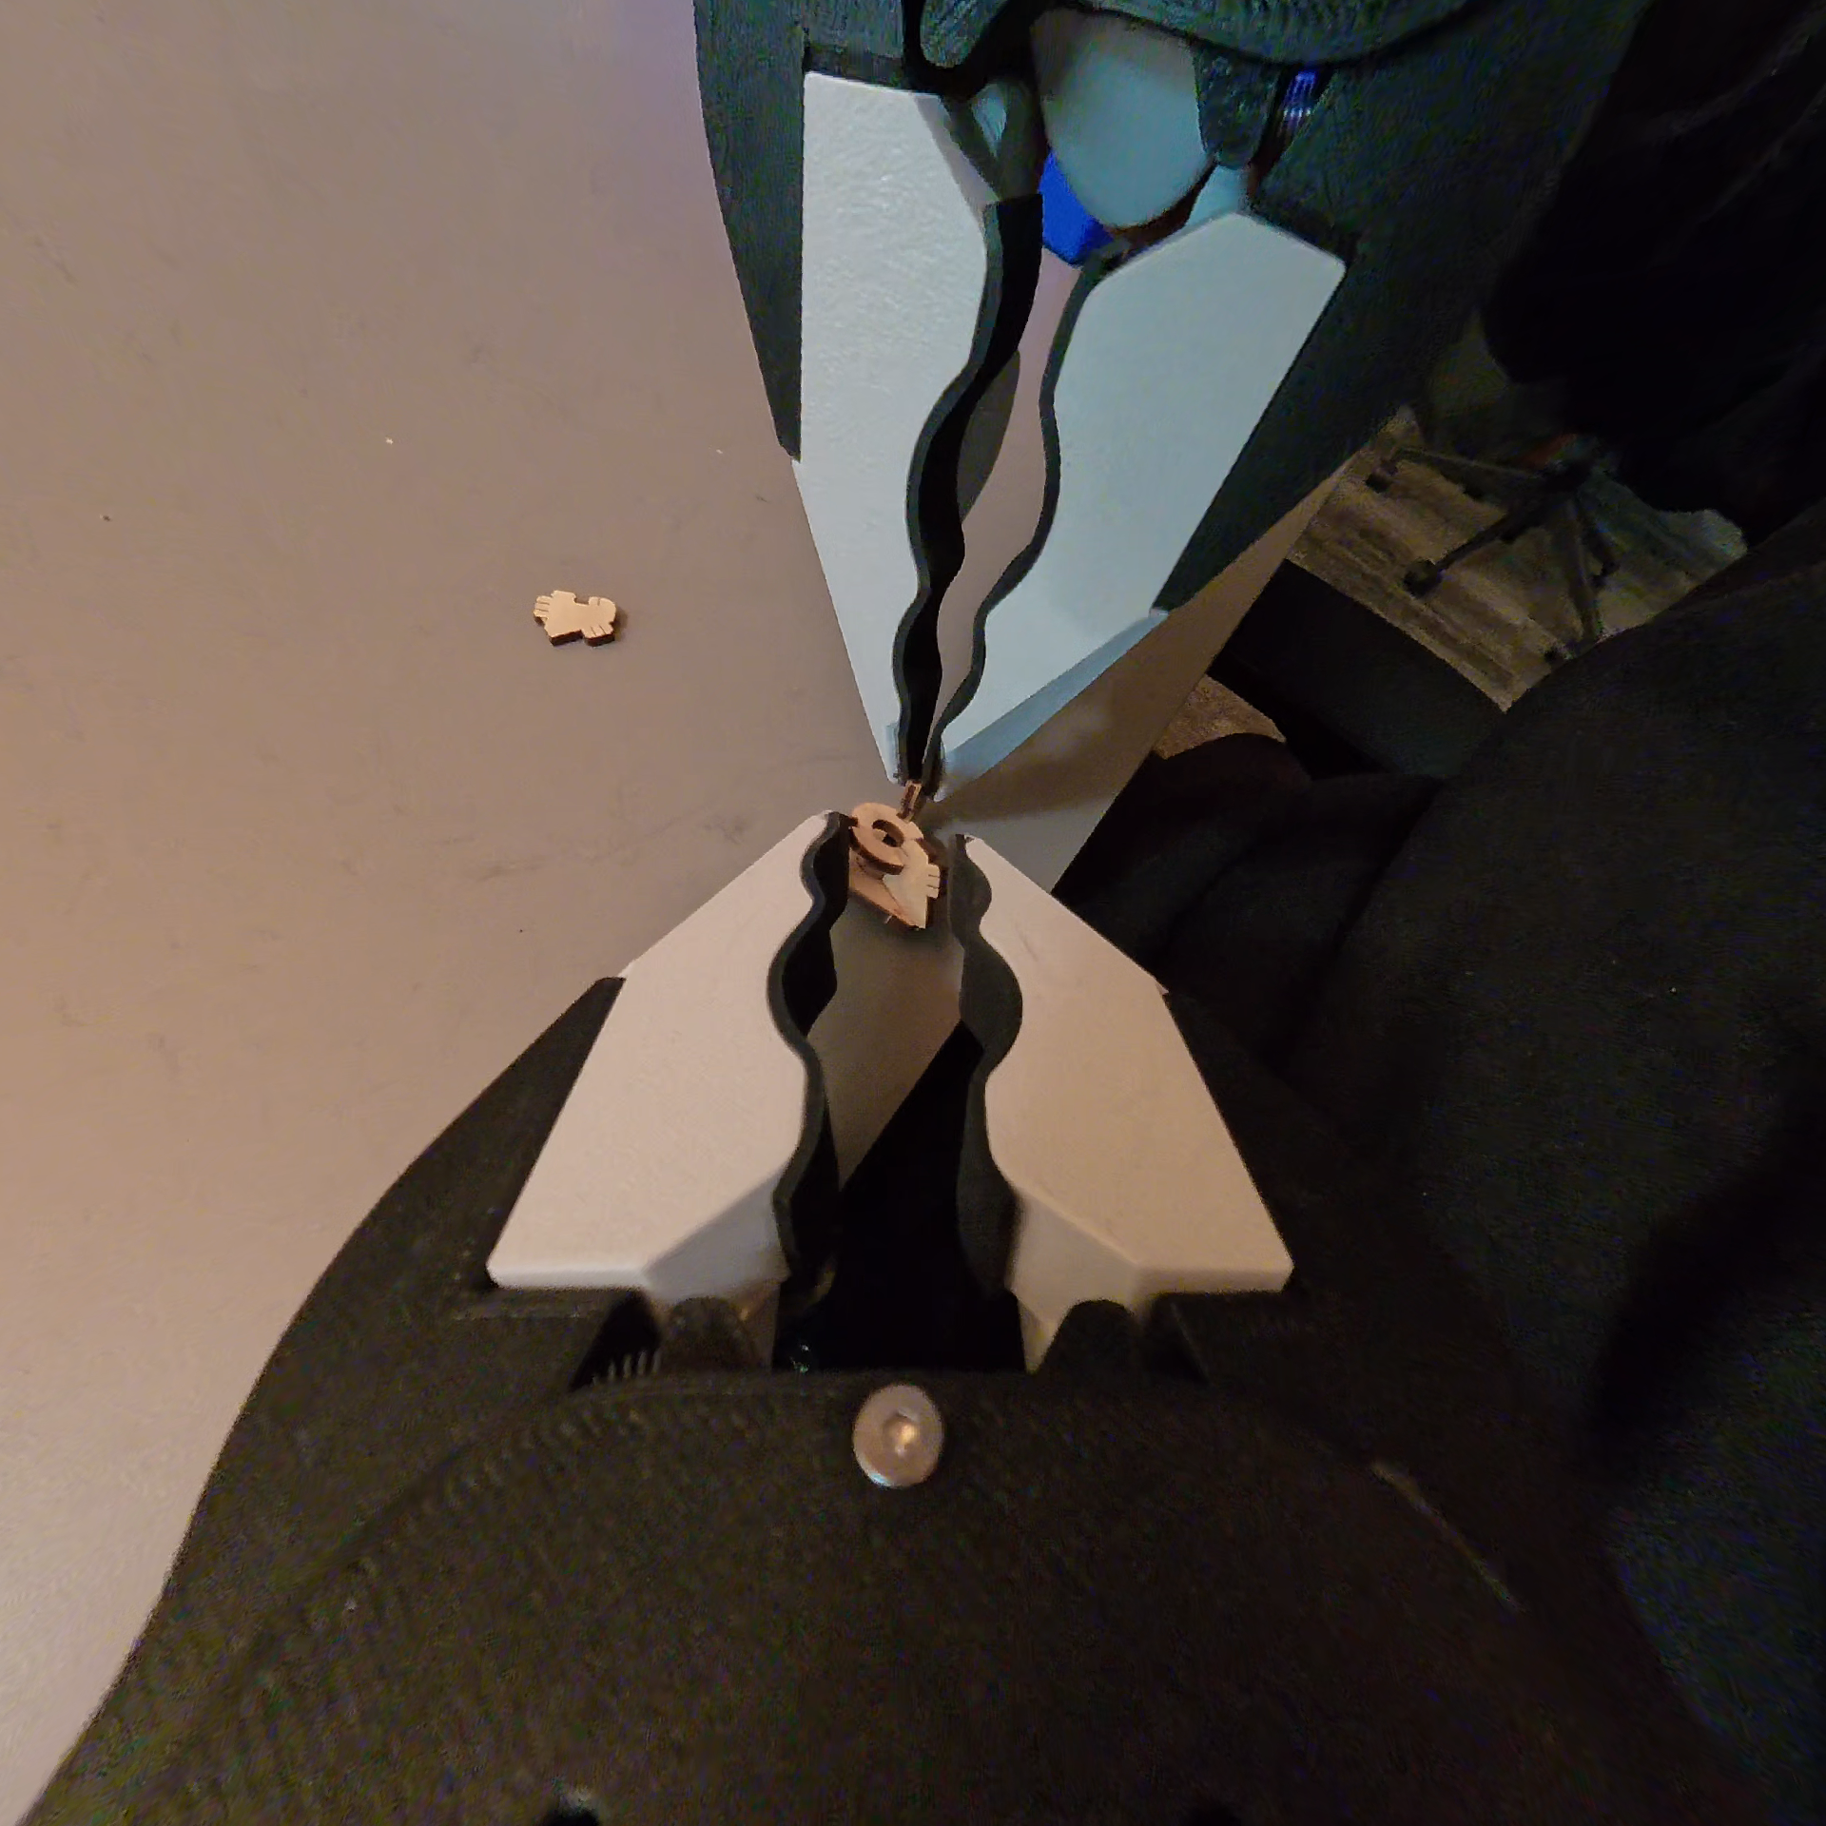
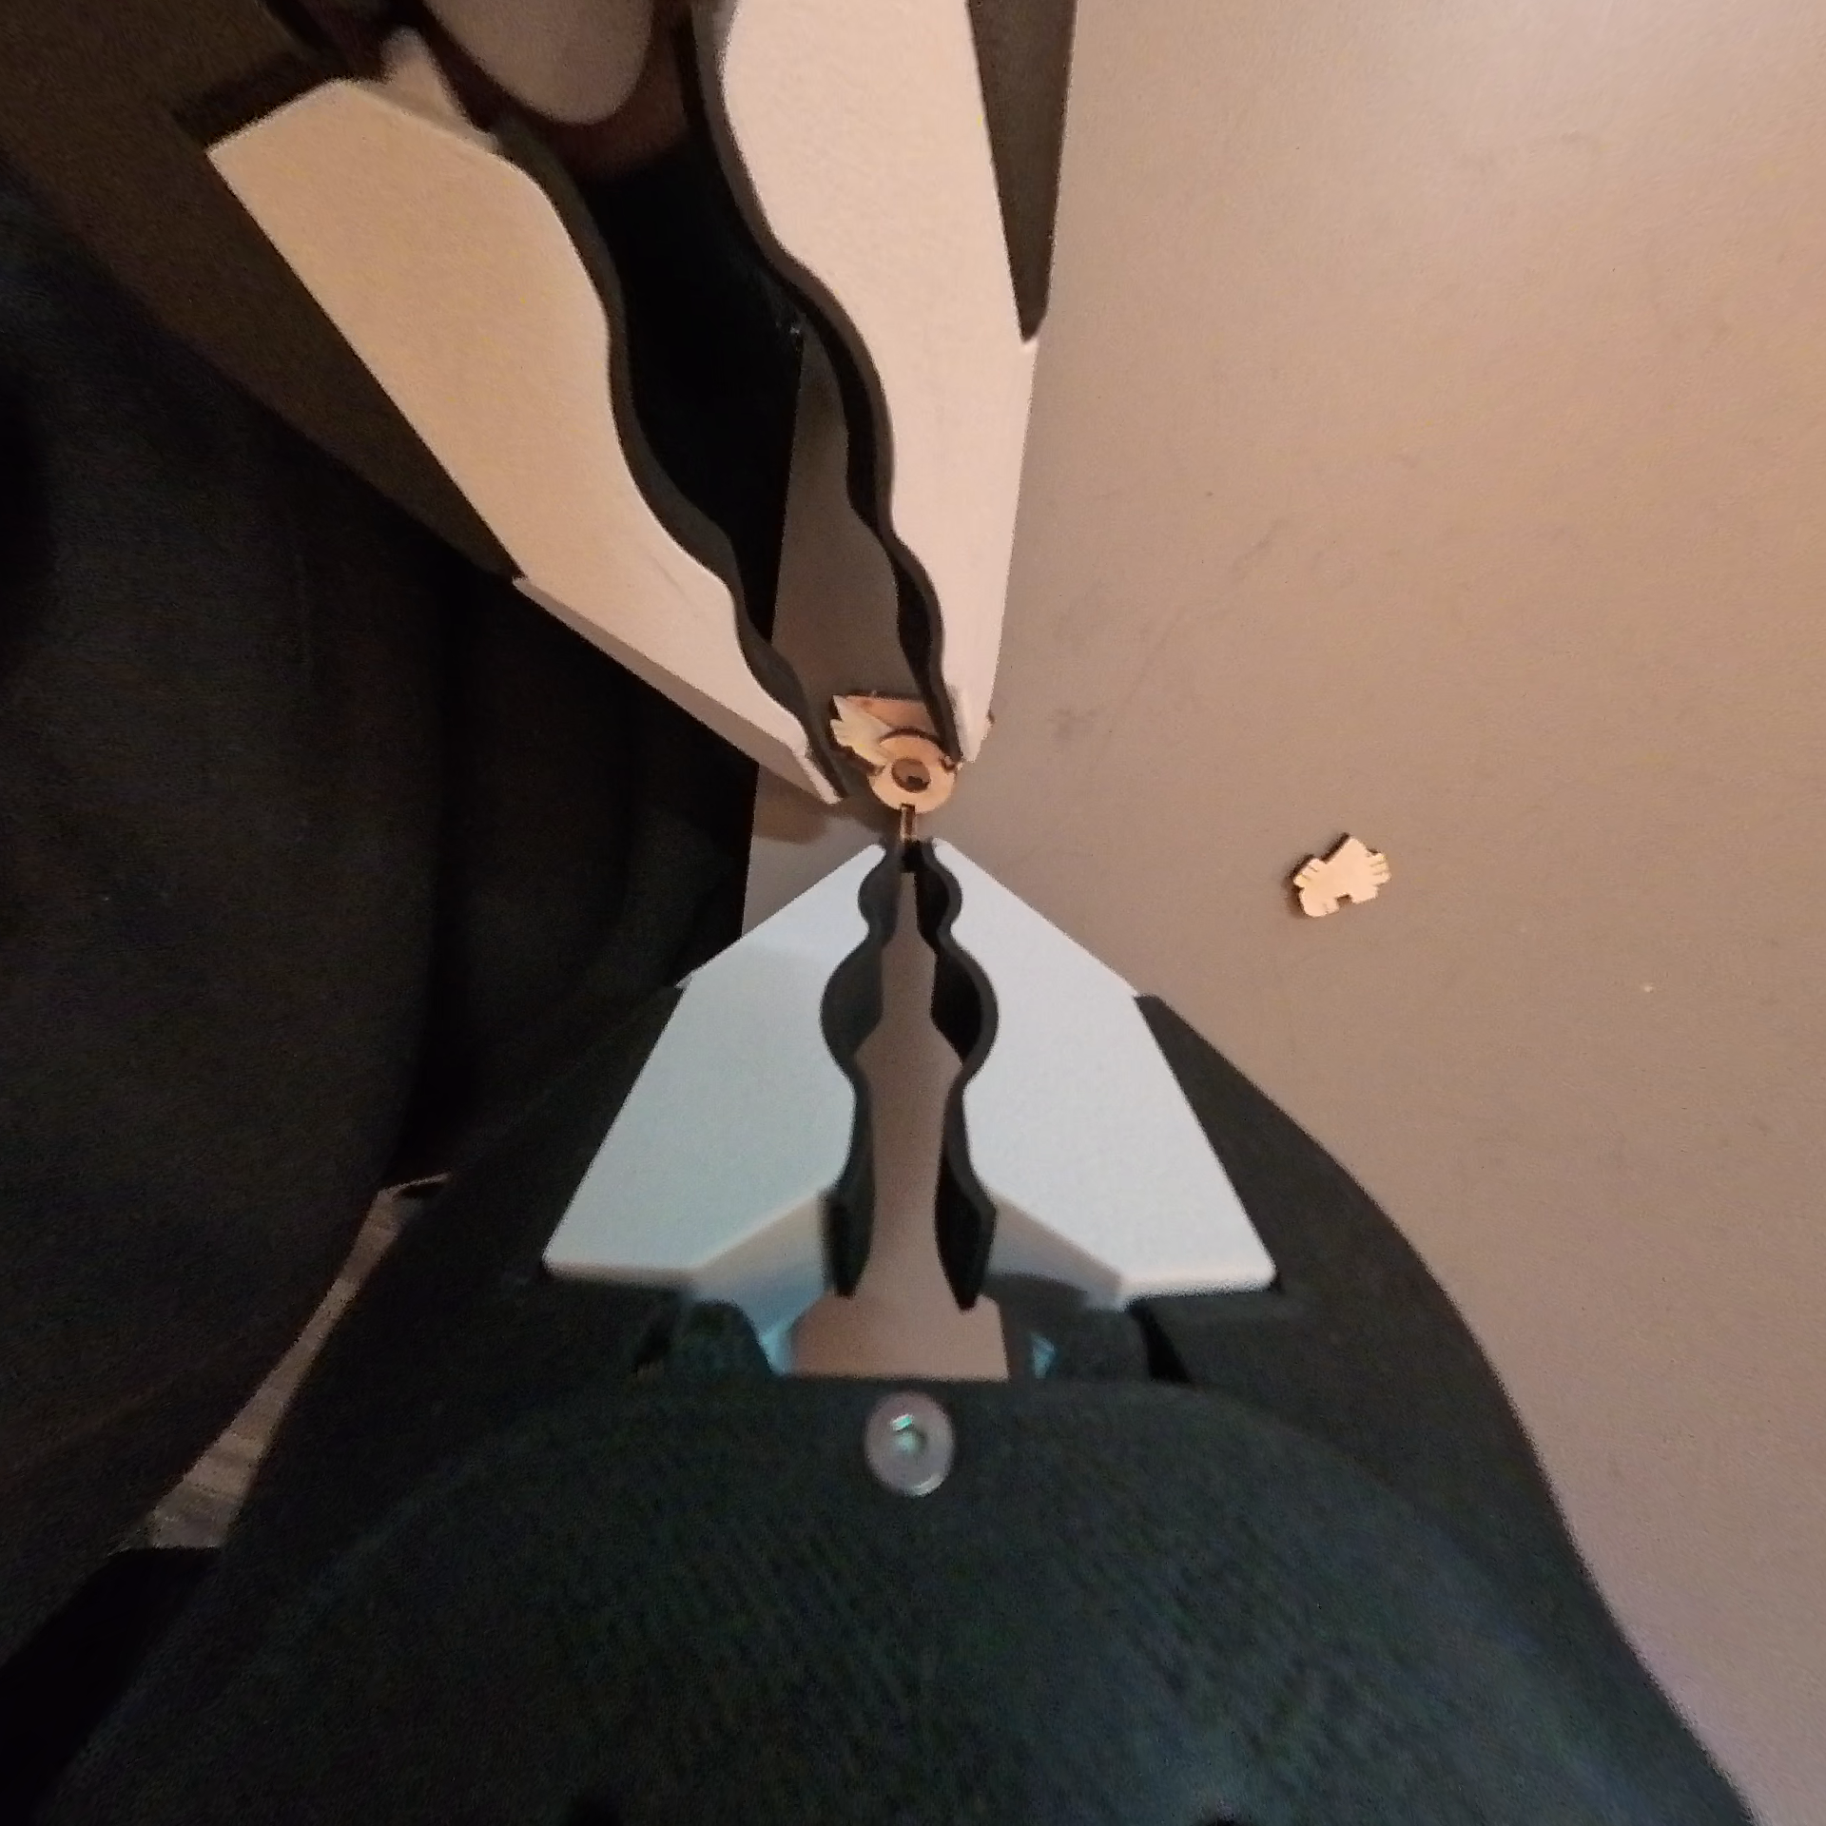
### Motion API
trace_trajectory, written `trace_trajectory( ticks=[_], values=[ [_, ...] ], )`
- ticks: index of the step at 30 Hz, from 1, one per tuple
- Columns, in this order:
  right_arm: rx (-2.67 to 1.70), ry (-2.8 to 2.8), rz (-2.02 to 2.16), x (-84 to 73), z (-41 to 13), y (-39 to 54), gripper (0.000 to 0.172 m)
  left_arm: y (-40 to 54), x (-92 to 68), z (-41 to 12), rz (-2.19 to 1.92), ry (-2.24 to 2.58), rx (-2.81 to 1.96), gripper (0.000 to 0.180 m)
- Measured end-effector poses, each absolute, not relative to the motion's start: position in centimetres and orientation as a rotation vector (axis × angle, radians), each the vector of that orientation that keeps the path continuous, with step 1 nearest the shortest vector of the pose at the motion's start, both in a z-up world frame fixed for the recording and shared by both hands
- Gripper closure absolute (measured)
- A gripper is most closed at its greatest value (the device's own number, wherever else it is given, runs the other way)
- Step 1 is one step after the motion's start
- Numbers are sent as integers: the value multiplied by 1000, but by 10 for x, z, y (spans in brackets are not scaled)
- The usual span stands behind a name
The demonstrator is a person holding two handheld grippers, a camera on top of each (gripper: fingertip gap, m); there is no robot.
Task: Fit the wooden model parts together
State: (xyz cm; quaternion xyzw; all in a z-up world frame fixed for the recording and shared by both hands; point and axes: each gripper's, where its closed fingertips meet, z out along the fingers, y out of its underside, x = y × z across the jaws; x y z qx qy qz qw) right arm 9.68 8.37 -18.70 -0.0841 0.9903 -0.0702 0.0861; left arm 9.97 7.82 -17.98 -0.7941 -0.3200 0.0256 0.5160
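A: Nearest the lens, the left gripper (image 1: pixel 894 855), white fingers with wavy black pads, is clamped on a small pale laser-cut wooden assembly (image 1: pixel 889 870), a pointed flat piece with a round holed disc on top. Pads press it from both sides at the tips.

B: And the right gripper (image 2: pixel 909 858)?

A: Fingers together, pinching a tiny thin wooden peg (image 2: pixel 906 823) at the very tips. The peg's free end is touching the rim of the holed disc, or just beside it; it isn't in the hole.

B: So how far along, by your reading?

A: Judgement only: the disc already sits on the pointed piece, so part of the joining looks done. The peg isn't seated, and one piece is unused.

B: Which piece?

A: A flat pale wooden cut-out with notched ends (image 1: pixel 578 619), lying alone on the grey-beige tabletop (image 1: pixel 296 296), well apart from the wooden assembly, on the side away from the table edge.

B: Anything else near the assembly?

A: Dark fabric past the table edge, on the assembly's other side. The assembly is off the table.
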Motion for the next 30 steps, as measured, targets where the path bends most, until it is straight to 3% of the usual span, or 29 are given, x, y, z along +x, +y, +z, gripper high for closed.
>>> trace_trajectory(
  ticks=[21,30],
  values=[
    [-395,3270,-184,77,-184,87,171,79,100,-176,35,-758,-1863,161],
    [-1116,3317,-415,84,-189,77,171,80,100,-176,49,-751,-1866,161]
  ],
)
